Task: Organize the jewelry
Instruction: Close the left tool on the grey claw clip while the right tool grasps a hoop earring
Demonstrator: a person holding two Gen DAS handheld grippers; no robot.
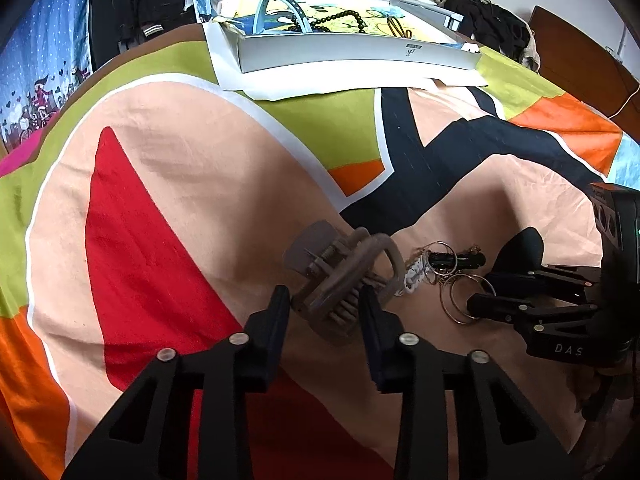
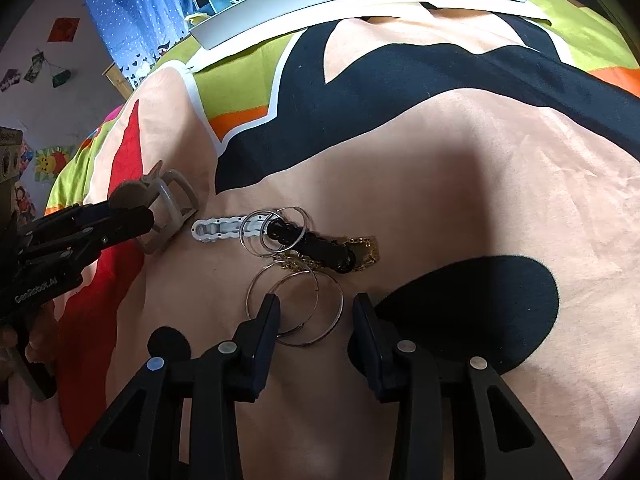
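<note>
- Claw clip point(image 1: 344, 280), taupe plastic, lies on the bedspread point(image 1: 180, 208) between the left gripper point(image 1: 324, 304) fingers, which stand apart around it; squeeze the body squarely, not the spring.
- Hair clips, white point(image 2: 218, 232) and black point(image 2: 316, 246), lie tangled with thin hoops point(image 2: 296, 304); the right gripper point(image 2: 316, 316), also spread, straddles the large ones.
- Gold chain point(image 2: 362, 254) is mostly buried; the white box point(image 1: 360, 54) beyond is partly cut off.

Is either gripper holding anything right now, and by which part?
Left gripper straddles the hair claw at its teeth, grip unconfirmed. Right gripper open over the hoop rings.
</note>
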